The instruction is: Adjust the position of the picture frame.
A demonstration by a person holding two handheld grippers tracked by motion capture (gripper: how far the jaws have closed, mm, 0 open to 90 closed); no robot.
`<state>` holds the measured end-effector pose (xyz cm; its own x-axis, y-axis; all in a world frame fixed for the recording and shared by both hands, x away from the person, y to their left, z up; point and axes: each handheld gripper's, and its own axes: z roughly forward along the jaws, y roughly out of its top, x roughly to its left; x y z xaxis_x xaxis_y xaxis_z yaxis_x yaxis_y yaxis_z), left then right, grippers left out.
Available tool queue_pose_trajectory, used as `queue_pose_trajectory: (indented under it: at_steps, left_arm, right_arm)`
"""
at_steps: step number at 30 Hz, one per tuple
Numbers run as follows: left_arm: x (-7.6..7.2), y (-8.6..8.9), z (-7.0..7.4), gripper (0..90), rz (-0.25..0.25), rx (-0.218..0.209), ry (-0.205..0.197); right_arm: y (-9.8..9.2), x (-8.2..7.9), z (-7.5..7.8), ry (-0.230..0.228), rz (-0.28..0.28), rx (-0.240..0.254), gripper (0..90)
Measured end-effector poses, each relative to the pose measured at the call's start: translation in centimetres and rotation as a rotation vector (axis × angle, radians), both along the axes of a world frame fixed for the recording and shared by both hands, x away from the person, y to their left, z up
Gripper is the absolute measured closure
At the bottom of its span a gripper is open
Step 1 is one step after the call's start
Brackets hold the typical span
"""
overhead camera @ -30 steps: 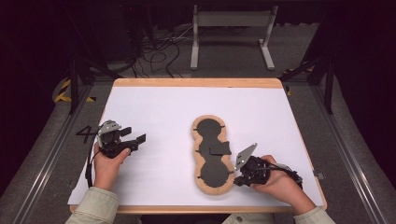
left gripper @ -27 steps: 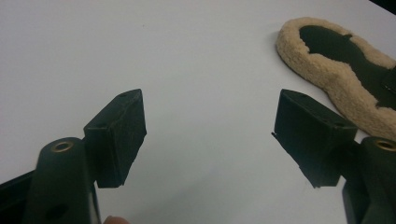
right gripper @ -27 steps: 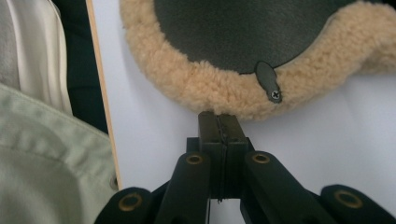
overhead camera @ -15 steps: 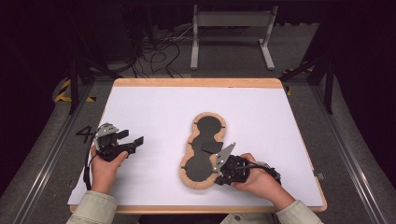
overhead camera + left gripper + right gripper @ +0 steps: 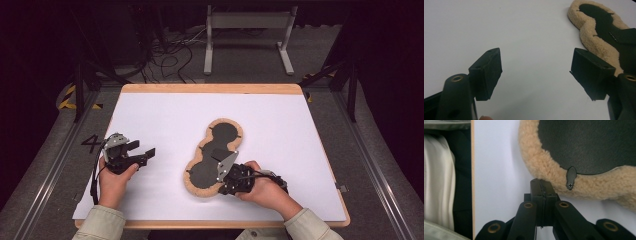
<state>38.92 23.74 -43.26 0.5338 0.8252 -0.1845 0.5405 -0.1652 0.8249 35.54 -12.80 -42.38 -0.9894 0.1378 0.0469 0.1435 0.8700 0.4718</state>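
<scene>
A lab or test bay set up for recording. A white table with a wood edge stands on grey carpet between metal floor rails. A 4 is taped beside it, with yellow-black hazard tape nearby. Behind, loose cables and a grey metal stand sit in a dark, bare room.

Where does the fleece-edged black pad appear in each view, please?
High view: fleece-edged pad lies centre, slanting toward the near edge.
Left gripper view: upper right corner, beyond the right-hand jaw.
Right gripper view: top right, just past the shut jaws.
Shared landmark: the white table sheet.
</scene>
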Motion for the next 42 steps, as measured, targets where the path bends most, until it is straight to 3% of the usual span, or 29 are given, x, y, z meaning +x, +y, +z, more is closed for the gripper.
queue_pose_trajectory:
  at_steps: [2, 6, 7, 8, 11, 12, 14, 19, 26, 34, 42]
  left_arm:
    - [-0.3, 0.2, 0.0, 25.3, 0.002, 0.01, -0.005]
    - [-1.0, 0.4, -0.1, 25.0, 0.012, 0.006, 0.003]
    - [-1.2, 0.5, -0.1, 25.0, 0.019, 0.009, -0.002]
    - [-1.7, 0.8, -0.2, 25.0, 0.026, 0.014, -0.001]
    - [-2.2, 1.1, -0.3, 25.0, 0.035, 0.015, -0.003]
    - [-2.6, 1.5, -0.3, 24.9, 0.043, 0.021, 0.001]
    - [-3.0, 1.7, -0.5, 24.9, 0.055, 0.013, 0.007]
    - [-3.9, 2.3, -0.7, 24.9, 0.071, 0.02, 0.01]
    - [-4.3, 3.0, -1.0, 24.8, 0.089, 0.022, 0.018]
    - [-4.2, 2.7, -1.1, 24.7, 0.077, 0.023, 0.024]
    - [-3.8, 1.9, -1.2, 24.8, 0.047, 0.035, 0.03]
  right_arm:
    - [-0.4, 0.4, 0.7, 0.001, 0.002, 0.043, 90.0]
    - [-0.6, 2.0, 2.7, -0.023, -0.045, 0.13, 90.0]
    - [-0.6, 2.0, 2.7, -0.023, -0.045, 0.13, 90.0]
    - [-0.5, 3.4, 3.6, -0.049, -0.075, 0.152, 90.0]
    - [-0.4, 4.5, 4.2, -0.06, -0.091, 0.172, 90.0]
    - [-0.2, 6.0, 4.9, -0.066, -0.122, 0.196, 90.0]
    - [0.0, 7.2, 5.2, -0.066, -0.146, 0.207, 90.0]
    - [0.7, 10.2, 5.5, -0.068, -0.205, 0.204, 90.0]
    - [1.4, 13.1, 5.3, -0.08, -0.264, 0.194, 90.0]
    - [1.4, 15.6, 5.1, -0.098, -0.326, 0.186, 90.0]
    - [0.7, 19.1, 4.4, -0.102, -0.433, 0.169, 90.0]
